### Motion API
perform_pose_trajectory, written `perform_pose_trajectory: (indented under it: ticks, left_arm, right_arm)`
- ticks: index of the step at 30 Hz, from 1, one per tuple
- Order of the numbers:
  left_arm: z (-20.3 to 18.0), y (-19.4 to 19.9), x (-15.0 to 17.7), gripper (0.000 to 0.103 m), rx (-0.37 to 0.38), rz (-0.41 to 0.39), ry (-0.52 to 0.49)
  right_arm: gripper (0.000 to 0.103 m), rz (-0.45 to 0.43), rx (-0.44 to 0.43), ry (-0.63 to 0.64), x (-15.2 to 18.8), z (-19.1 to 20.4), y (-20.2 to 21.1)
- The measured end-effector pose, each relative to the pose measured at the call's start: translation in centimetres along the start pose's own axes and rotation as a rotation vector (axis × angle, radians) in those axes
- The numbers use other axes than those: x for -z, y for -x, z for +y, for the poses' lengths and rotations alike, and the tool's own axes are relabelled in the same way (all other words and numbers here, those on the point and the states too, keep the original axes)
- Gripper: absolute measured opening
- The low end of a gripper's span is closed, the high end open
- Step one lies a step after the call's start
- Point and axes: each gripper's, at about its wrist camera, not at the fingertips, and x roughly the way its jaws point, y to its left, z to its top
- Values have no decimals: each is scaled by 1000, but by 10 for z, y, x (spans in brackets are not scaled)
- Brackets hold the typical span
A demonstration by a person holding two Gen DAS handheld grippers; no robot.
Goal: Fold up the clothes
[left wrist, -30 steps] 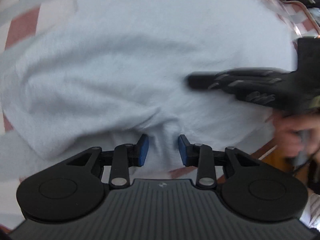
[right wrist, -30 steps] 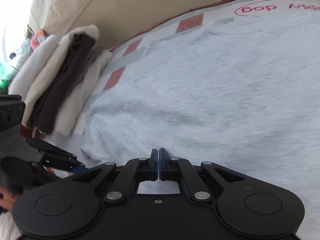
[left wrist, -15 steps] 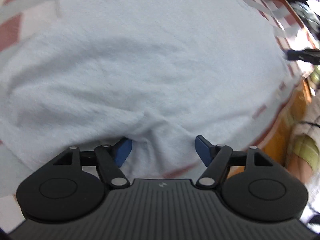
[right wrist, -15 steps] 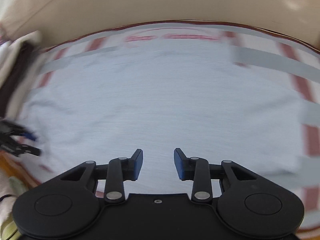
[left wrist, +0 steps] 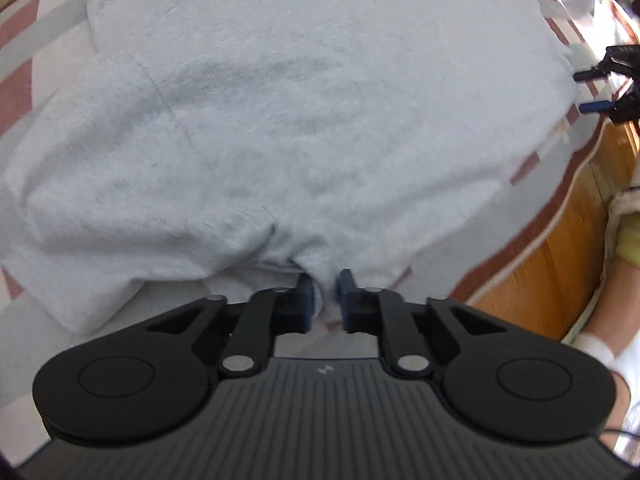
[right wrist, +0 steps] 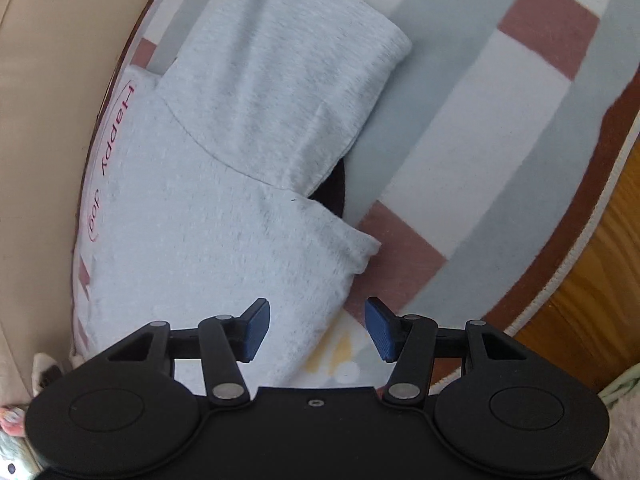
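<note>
1. A light grey hoodie is spread flat on a checked blanket of white, grey and dull red squares.
2. The left gripper is pointed down at the near edge of the hoodie. Its jaws are closing, and a small bunch of the grey cloth is pinched between the blue pads.
3. The right gripper is held over the corner of the hoodie, below the hood. Its jaws are opening wide. Cloth is seen between the pads, but it is not pressed by them.
4. Red writing is seen on the blanket beside the hoodie.
5. A wooden floor is seen past the blanket's edge.
</note>
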Motion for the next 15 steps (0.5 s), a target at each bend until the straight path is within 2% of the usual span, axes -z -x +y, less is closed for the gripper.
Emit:
perform_pose_trajectory:
  ticks: [2,4,6,7,8,9,10,11,13,15]
  left_arm:
    - [-1,12,3,6,-17,-17,-16]
    - [-3,21,3,6,-19,-42,4]
    - [-12,24,4,6,-37,-33,-11]
    - [-15,24,5,6,-51,-18,-23]
    - [-16,22,6,5,-68,6,-36]
    - [-17,18,8,4,-87,32,-50]
    - [-17,14,11,0,-113,69,-59]
    - [-18,9,14,0,-141,109,-67]
    - [-18,-1,19,0,-198,190,-82]
    - [-13,-4,22,0,-219,224,-54]
  right_arm:
    - [59,-11,-55,1,-6,-1,-4]
    - [59,-25,-50,-8,-8,-1,-9]
    - [56,-37,-40,-28,-9,-4,-16]
    - [49,-47,-59,-33,-9,-6,-18]
    - [13,-65,-90,-24,-9,-6,-19]
    - [6,-79,-86,27,-9,0,-16]
    - [6,-94,-83,77,-8,6,-14]
    - [6,-108,-79,129,-7,12,-11]
    - [6,-129,-16,308,2,37,-4]
    - [5,-147,68,471,12,59,-1]
